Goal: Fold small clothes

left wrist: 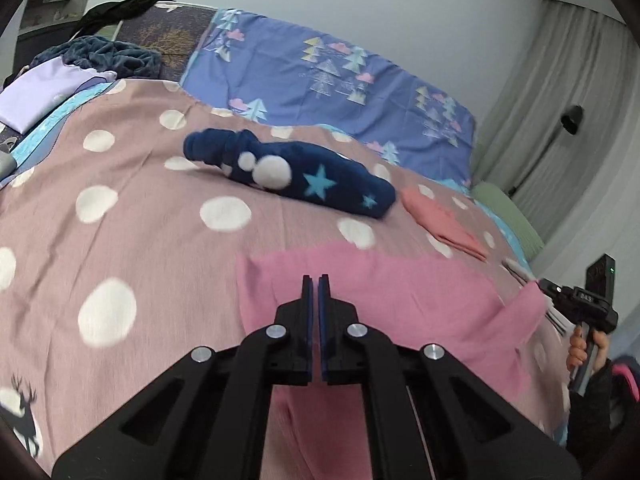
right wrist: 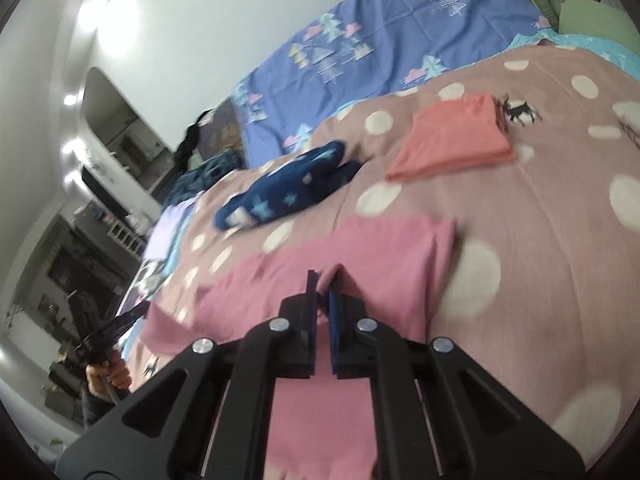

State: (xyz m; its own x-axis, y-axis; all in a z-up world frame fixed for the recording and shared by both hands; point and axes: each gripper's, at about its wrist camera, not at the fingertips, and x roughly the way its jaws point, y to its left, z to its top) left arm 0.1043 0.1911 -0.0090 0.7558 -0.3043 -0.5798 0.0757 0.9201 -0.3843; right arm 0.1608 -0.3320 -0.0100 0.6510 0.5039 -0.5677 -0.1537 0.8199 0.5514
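While a pink garment [left wrist: 360,300] lies spread across the polka-dot bed [left wrist: 120,208], the left claw [left wrist: 318,280] is clenched on its near edge. Behind sit a navy star-print fleece [left wrist: 304,176] and a folded coral cloth [right wrist: 456,140]. The right claw [right wrist: 325,280] pinches a raised fold of the pink fabric.
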